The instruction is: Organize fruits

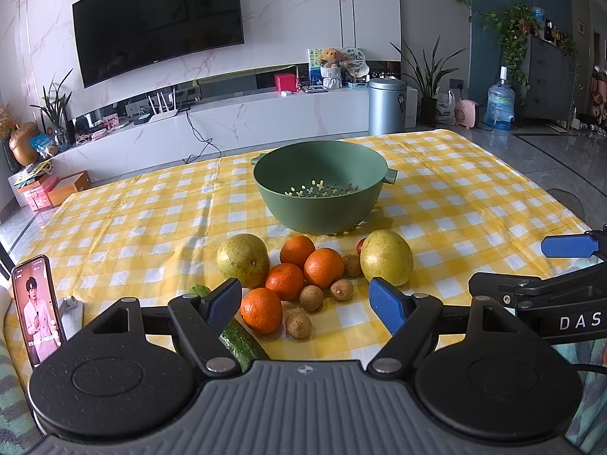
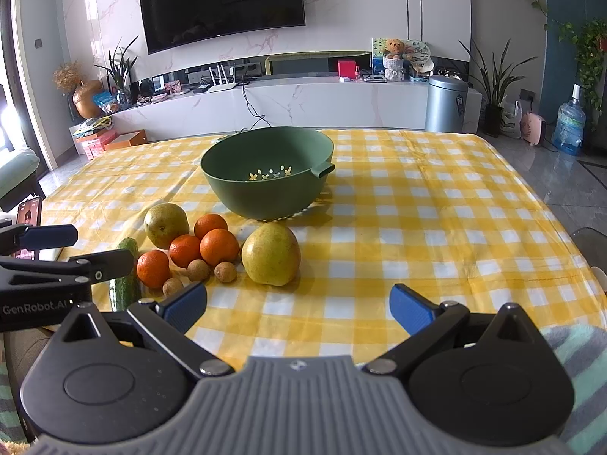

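Observation:
A green colander bowl (image 1: pixel 322 185) (image 2: pixel 265 178) stands empty on the yellow checked tablecloth (image 1: pixel 455 204). In front of it lie two yellow-green pears (image 1: pixel 242 259) (image 1: pixel 386 262), several oranges (image 1: pixel 323 267) (image 2: pixel 219 246), several small brown longans (image 1: pixel 311 297) and a cucumber (image 1: pixel 242 343) (image 2: pixel 125 284). My left gripper (image 1: pixel 309 303) is open and empty, just short of the fruit pile. My right gripper (image 2: pixel 299 309) is open and empty, to the right of the pile, with the right pear (image 2: pixel 271 254) ahead of it.
A phone (image 1: pixel 36 307) stands propped at the table's left edge. The right gripper shows at the right of the left wrist view (image 1: pixel 569 246). Beyond the table are a TV wall, a white cabinet and a metal bin (image 1: pixel 387 106).

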A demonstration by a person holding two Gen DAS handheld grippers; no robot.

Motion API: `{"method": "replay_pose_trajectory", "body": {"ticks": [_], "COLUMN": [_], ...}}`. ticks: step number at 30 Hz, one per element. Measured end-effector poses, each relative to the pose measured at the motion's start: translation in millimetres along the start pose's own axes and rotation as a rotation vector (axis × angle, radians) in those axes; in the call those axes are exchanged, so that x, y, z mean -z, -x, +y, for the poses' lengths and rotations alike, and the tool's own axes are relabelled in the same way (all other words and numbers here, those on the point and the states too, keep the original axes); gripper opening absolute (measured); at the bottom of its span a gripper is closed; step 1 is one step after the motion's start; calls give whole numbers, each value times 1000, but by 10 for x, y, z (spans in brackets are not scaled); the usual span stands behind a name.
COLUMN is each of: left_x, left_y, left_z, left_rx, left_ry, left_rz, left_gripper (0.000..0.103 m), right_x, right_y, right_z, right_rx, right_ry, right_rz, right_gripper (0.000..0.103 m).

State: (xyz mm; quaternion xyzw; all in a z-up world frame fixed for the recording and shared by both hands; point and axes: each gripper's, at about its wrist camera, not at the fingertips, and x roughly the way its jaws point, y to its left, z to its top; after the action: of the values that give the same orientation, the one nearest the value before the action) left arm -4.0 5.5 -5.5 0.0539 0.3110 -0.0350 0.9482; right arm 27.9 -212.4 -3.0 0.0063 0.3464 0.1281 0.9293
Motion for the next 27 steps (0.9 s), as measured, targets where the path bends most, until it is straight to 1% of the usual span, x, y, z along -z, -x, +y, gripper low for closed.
{"method": "replay_pose_trajectory", "body": {"ticks": [27], "left_x": [24], "left_y": [10], "left_z": [-36], "left_rx": [4], "left_ry": [-1], "left_rz": [6], "left_gripper": [90], "right_x": [18], "right_y": [-23], "right_z": [-26], "right_rx": [6], "right_ry": [-17], "right_rz": [11], "right_gripper": [99]}}
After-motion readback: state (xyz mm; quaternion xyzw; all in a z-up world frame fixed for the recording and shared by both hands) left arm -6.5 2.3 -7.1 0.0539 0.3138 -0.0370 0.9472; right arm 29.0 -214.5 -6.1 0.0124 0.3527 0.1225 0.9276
